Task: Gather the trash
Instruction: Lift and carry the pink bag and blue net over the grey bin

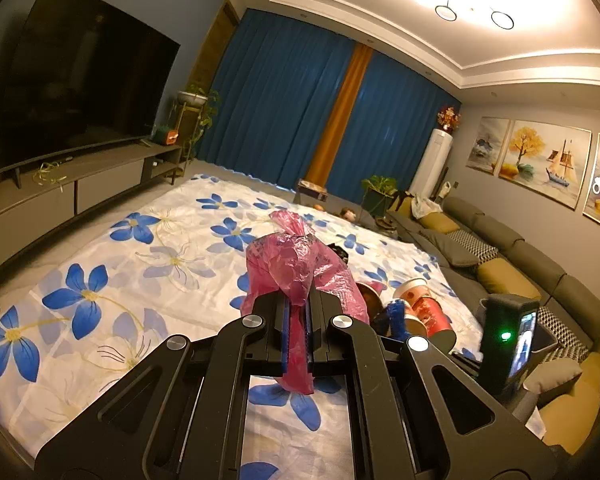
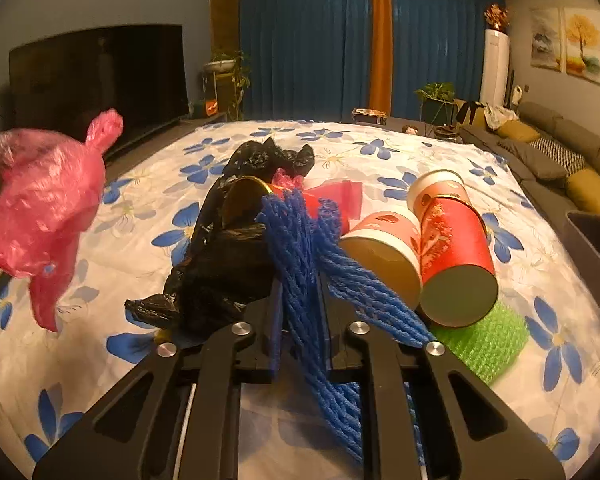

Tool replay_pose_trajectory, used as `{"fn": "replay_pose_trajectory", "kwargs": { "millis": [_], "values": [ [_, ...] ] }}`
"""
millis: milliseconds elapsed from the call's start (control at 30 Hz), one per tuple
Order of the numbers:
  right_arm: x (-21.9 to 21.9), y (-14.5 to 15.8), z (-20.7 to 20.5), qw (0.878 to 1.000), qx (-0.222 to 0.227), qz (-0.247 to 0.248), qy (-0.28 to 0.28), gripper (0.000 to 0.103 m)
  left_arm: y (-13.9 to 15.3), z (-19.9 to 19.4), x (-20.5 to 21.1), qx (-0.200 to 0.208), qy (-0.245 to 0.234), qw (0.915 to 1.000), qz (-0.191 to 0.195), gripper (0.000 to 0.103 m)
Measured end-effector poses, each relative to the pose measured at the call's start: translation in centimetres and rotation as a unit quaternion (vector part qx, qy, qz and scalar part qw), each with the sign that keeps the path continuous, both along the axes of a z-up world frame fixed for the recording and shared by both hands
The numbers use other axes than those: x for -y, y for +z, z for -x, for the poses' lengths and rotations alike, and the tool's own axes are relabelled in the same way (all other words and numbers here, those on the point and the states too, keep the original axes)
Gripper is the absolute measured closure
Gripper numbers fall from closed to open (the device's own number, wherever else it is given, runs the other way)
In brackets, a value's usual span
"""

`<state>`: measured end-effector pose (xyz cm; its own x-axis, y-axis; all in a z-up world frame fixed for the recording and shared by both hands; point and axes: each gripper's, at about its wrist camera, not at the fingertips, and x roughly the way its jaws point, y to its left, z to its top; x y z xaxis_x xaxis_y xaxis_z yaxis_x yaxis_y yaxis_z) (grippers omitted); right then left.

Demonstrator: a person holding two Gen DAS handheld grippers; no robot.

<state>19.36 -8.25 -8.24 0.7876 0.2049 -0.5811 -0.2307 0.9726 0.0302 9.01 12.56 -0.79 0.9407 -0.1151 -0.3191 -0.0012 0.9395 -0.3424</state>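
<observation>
Two grippers are engaged, each closed on a piece of soft trash. The left gripper (image 1: 296, 320) is clamped on a pink plastic bag (image 1: 300, 264), which bunches above the jaws and hangs out below them, clear of the flowered sheet (image 1: 100, 248). The right gripper (image 2: 300, 300) is clamped on a blue foam net (image 2: 300, 248); its strands run between the jaws and trail back beneath the linkage.

Step in hand, as judged: lifting the net off the pile. The net lies against a black plastic bag (image 2: 220, 272) on its left and touches the nearer of two red paper cups (image 2: 384, 248) on its right. A straight, slow rise is advisable, so that the mesh does not snag the cup rim or drag the black bag along. The grip takes only some of the strands; the loose remainder may catch. The pink bag is best kept well to the side of the net during the lift, as it now stands in the right wrist view.

Position of remaining trash relative to the net: the second red cup (image 2: 456, 248) lies further right, touching the first; a green mesh pad (image 2: 488, 340) lies right and nearer, partly under that cup; a gold-rimmed can (image 2: 246, 200) lies just behind, against the black bag.
</observation>
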Motion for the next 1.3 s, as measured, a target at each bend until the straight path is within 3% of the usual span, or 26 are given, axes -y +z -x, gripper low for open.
{"fn": "replay_pose_trajectory", "kwargs": {
  "millis": [133, 600, 1300],
  "values": [
    [1.1, 0.7, 1.0, 1.000, 0.020, -0.016, -0.004, 0.096, 0.0, 0.0, 0.3, -0.001, -0.004, 1.0000, -0.002, 0.098],
    [7.8, 6.9, 5.0, 0.986, 0.095, -0.138, 0.009, 0.096, 0.6, 0.3, 3.9, 0.005, -0.028, 0.9990, -0.033, 0.098],
    [16.2, 9.9, 8.1, 0.978, 0.145, -0.144, -0.052, 0.096, 2.0, -1.5, 13.4, 0.031, -0.117, 0.9899, -0.074, 0.098]
  ]
}}
